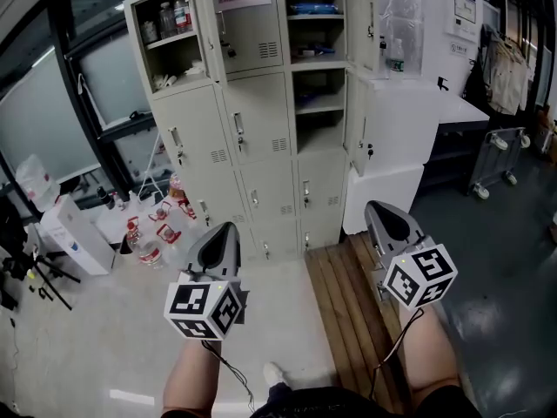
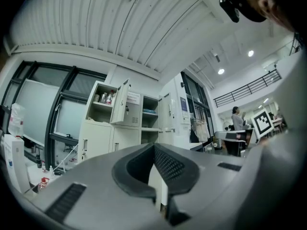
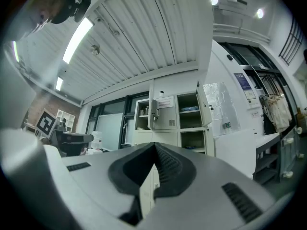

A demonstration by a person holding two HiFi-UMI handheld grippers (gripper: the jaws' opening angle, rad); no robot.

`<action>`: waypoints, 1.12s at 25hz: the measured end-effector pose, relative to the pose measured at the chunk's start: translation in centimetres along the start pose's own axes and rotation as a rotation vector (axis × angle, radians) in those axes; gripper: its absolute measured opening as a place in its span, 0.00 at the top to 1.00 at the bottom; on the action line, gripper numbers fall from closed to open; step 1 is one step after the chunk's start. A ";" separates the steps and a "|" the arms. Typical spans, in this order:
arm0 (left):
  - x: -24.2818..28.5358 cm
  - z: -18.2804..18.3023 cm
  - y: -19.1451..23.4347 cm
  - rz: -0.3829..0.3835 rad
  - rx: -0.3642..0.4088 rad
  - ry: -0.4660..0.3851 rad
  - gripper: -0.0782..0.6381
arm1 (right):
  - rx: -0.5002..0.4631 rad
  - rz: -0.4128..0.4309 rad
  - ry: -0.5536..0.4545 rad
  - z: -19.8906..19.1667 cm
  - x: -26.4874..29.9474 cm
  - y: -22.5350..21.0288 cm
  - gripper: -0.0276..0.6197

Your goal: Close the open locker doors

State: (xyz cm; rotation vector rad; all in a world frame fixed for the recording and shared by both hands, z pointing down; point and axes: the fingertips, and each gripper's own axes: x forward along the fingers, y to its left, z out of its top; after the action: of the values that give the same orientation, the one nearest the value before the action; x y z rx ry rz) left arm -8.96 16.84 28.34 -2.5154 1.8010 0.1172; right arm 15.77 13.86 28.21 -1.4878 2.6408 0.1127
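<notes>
A beige locker bank (image 1: 261, 138) stands a few steps ahead of me. Its top-left door (image 1: 211, 26) hangs open, showing bottles on a shelf (image 1: 170, 16). In the right column the top door (image 1: 361, 11) and the door below it (image 1: 357, 120) also stand open over bare shelves (image 1: 318, 103). My left gripper (image 1: 230, 226) and right gripper (image 1: 374, 205) are both shut and hold nothing, raised side by side well short of the lockers. The same lockers (image 2: 125, 115) appear beyond the closed left gripper (image 2: 154, 145), and the lockers (image 3: 172, 113) beyond the closed right gripper (image 3: 154, 144).
A white counter unit (image 1: 418, 138) adjoins the lockers on the right, with a wheeled cart (image 1: 498, 157) past it. Wooden planks (image 1: 348, 294) lie under my right side. Bottles (image 1: 152, 229), a white box (image 1: 74, 233) and a tripod (image 1: 35, 279) crowd the floor left. A person (image 2: 236, 119) stands far off.
</notes>
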 end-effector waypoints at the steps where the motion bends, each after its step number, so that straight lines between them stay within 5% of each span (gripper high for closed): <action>1: 0.3 0.0 0.4 -0.002 0.002 0.002 0.89 | 0.005 -0.002 -0.001 0.0 0.5 0.0 0.96; 28: 10.6 1.2 15.0 -0.104 0.008 -0.014 0.89 | 0.011 -0.091 -0.028 0.1 17.8 2.9 0.96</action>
State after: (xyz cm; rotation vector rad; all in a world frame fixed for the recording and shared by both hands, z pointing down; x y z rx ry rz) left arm -19.76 2.09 26.33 -2.5899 1.6576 0.1236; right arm 4.13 0.29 25.87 -1.5878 2.5431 0.1108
